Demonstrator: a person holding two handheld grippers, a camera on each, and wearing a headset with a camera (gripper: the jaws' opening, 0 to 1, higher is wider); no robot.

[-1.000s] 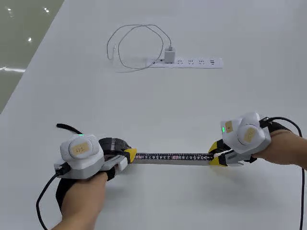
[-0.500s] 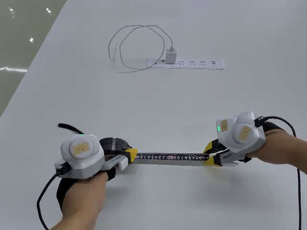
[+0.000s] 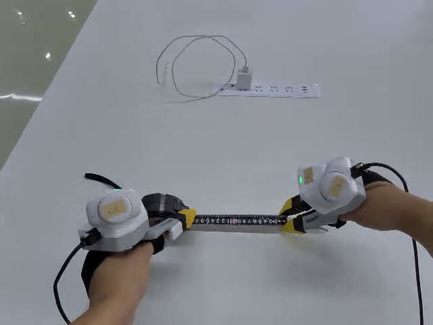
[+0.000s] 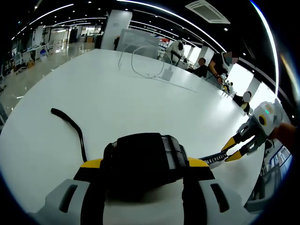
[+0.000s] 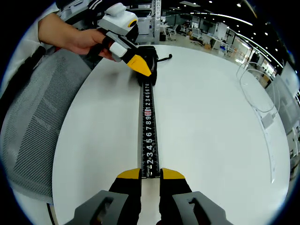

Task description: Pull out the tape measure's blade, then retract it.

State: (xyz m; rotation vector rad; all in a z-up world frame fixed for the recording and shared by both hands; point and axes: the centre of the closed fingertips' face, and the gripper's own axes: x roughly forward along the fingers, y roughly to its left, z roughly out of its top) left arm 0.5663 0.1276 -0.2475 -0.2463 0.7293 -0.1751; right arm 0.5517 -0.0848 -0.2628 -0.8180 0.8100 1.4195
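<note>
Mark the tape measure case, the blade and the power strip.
tape measure case (image 4: 143, 159), left gripper view, top of the black housing.
blade (image 5: 149, 124), right gripper view, mid-length on the printed numbers.
power strip (image 3: 287, 89), head view, middle of its white body.

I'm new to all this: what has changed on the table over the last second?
The right gripper, shut on the end of the numbered steel blade, has moved toward the left gripper, so less blade is out. The left gripper stayed shut on the black tape measure case; the white power strip did not move.
</note>
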